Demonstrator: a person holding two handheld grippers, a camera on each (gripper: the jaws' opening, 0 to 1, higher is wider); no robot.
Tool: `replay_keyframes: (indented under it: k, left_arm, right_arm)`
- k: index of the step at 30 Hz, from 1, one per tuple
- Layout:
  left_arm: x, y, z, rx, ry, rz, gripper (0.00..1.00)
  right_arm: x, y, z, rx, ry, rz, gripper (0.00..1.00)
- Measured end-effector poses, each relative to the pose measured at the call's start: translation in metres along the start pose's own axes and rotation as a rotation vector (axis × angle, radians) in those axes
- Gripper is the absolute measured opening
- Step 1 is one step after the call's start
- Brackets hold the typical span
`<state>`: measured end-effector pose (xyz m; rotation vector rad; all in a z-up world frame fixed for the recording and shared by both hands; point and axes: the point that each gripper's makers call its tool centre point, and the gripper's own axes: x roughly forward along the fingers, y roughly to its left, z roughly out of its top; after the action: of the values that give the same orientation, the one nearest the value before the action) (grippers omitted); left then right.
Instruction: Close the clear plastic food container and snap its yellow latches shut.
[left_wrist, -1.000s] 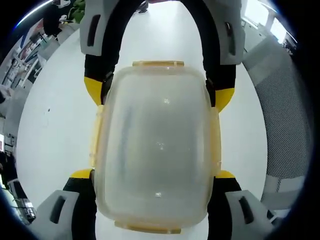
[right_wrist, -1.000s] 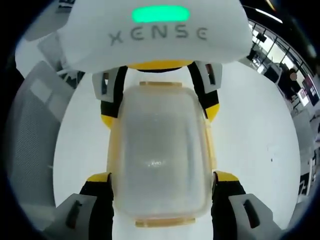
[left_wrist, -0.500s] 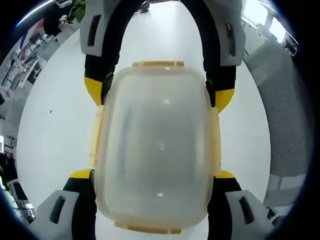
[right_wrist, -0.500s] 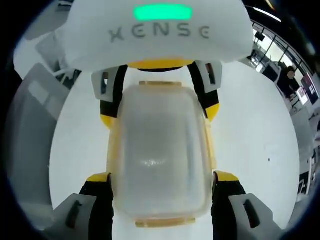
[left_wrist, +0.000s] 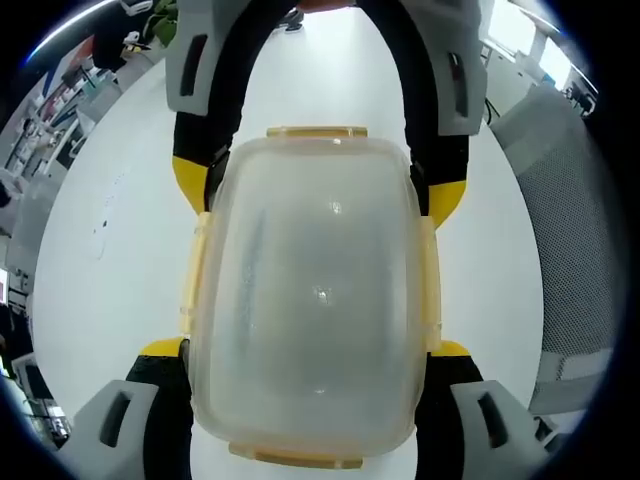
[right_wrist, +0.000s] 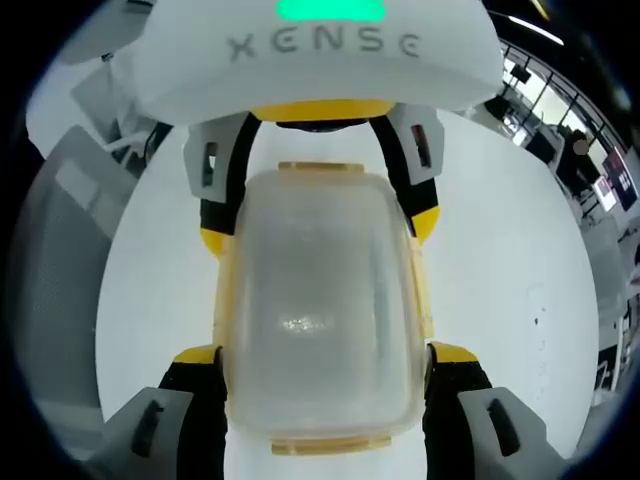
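Holding steady: clear food container (left_wrist: 315, 300), lid seated, on the white table (left_wrist: 100, 280), between both pairs of jaws. Left gripper (left_wrist: 310, 350) clamps the long-side yellow latches (left_wrist: 192, 275) at its end; right gripper (right_wrist: 320, 355) does likewise from the opposite end, its yellow tips pressed on the side strips. Against the frames a second back I see almost no change; only the views drift slightly. I judge the squeeze is at its limit, side latches likely seated. End latch (left_wrist: 315, 131) state: cannot tell.

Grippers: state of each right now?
Left gripper: shut on the clear container, fingers pressing its sides.
Right gripper: shut on the same container, opposite end.
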<state>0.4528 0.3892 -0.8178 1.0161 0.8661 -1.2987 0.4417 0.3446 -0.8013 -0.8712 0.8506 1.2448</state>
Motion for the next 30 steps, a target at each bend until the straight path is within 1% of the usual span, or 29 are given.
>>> replay_keyframes:
  k: [12, 28, 30]
  left_arm:
    - [-0.0021, 0.0024, 0.0012, -0.002, -0.026, 0.005, 0.94]
    - [-0.0014, 0.0026, 0.0009, -0.001, -0.021, 0.003, 0.94]
    - [-0.0011, 0.0025, 0.0005, -0.001, -0.013, 0.006, 0.94]
  right_arm:
    - [-0.0008, -0.0027, 0.0011, -0.005, -0.006, 0.003, 0.82]
    - [-0.0004, -0.0037, 0.0017, -0.003, -0.015, 0.003, 0.83]
    - [-0.0002, -0.0037, 0.0017, -0.002, -0.015, 0.002, 0.83]
